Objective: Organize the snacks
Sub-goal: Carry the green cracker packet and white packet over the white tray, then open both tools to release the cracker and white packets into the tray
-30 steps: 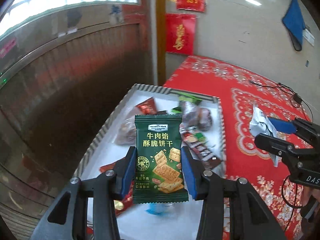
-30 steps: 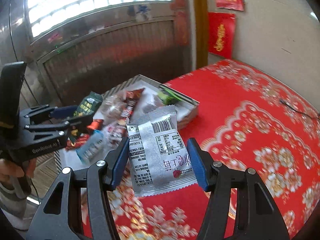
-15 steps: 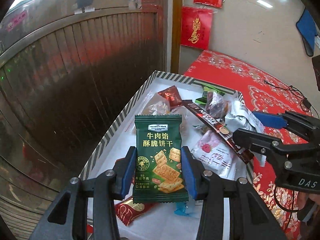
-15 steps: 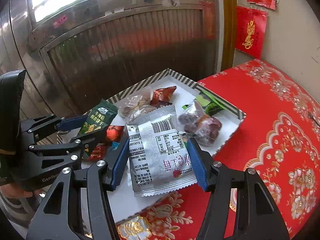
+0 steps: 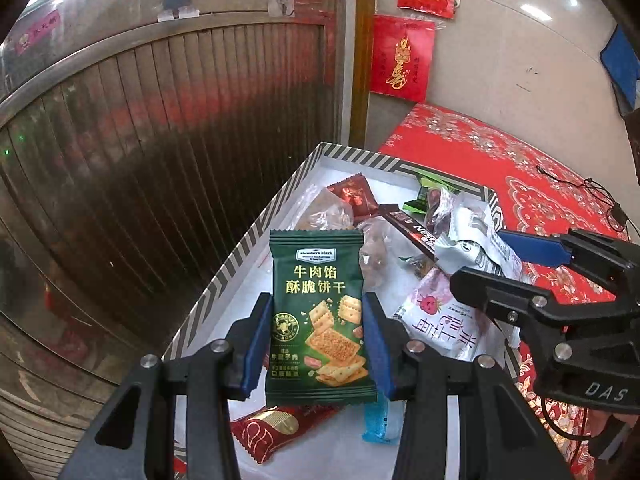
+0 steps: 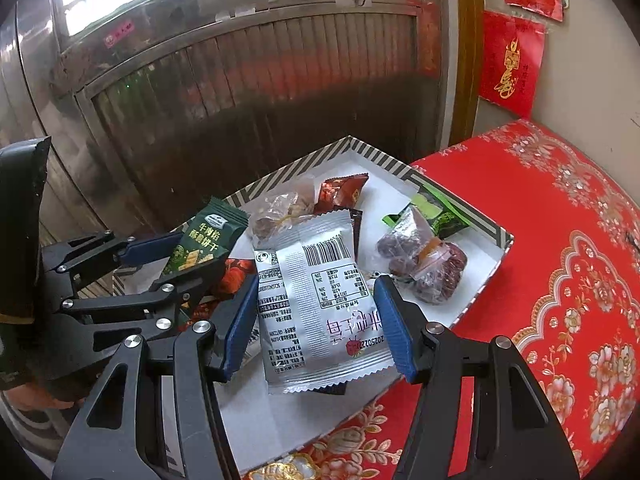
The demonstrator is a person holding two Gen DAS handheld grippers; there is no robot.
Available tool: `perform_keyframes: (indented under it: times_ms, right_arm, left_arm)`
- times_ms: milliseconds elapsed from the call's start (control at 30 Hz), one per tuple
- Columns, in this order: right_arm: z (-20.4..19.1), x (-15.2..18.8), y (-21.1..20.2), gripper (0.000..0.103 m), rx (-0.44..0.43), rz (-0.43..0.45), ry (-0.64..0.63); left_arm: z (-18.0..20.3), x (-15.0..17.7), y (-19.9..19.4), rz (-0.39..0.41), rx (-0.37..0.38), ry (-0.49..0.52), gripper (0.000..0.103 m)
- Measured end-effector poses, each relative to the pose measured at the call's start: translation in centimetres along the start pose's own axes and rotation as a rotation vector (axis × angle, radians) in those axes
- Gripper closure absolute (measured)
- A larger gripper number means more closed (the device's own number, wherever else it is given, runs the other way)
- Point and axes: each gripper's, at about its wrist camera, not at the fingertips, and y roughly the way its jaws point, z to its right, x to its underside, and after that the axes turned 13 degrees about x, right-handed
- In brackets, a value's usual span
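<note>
Already both packets hang over the striped-rim tray, so the risks lie in the release. The left gripper is clamped on the green cracker packet, held upright by its side edges above the tray's near end; the right gripper is closed on the silver packet in the same edgewise way, over the middle of the tray. Such a pinch bows a slack wrapper, and a packet could twist or slide out early and land wherever it falls. The right gripper's packet sits close to the tray's edge beside the red tablecloth; let go there, it may catch the rim and tip onto the cloth. The two tools are near each other over the same small space, and a careless swing could knock them together. Below, the tray is crowded with a red wrapper, a blue sachet and a clear bag of dark sweets, so a dropped packet may perch on the heap.
</note>
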Motion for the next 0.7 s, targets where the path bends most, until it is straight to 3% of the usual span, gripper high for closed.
perform_keyframes:
  times_ms: [367,600,700]
  right_arm:
    - [-0.6,0.2,1.3,0.044,-0.014,-0.028,0.004]
    - [-0.2,0.3,1.1,0.037,-0.010,-0.008,0.037]
    - [0.2,0.3,0.4,0.032,-0.022,0.011,0.065]
  left_arm:
    - [-0.4,0.1,1.1,-0.004,-0.036,-0.029,0.053]
    - [-1.2,-0.1,1.0,0.018,-0.067,-0.067,0.027]
    - [-1.0,0.0,0.4,0.041,-0.080,-0.060,0.020]
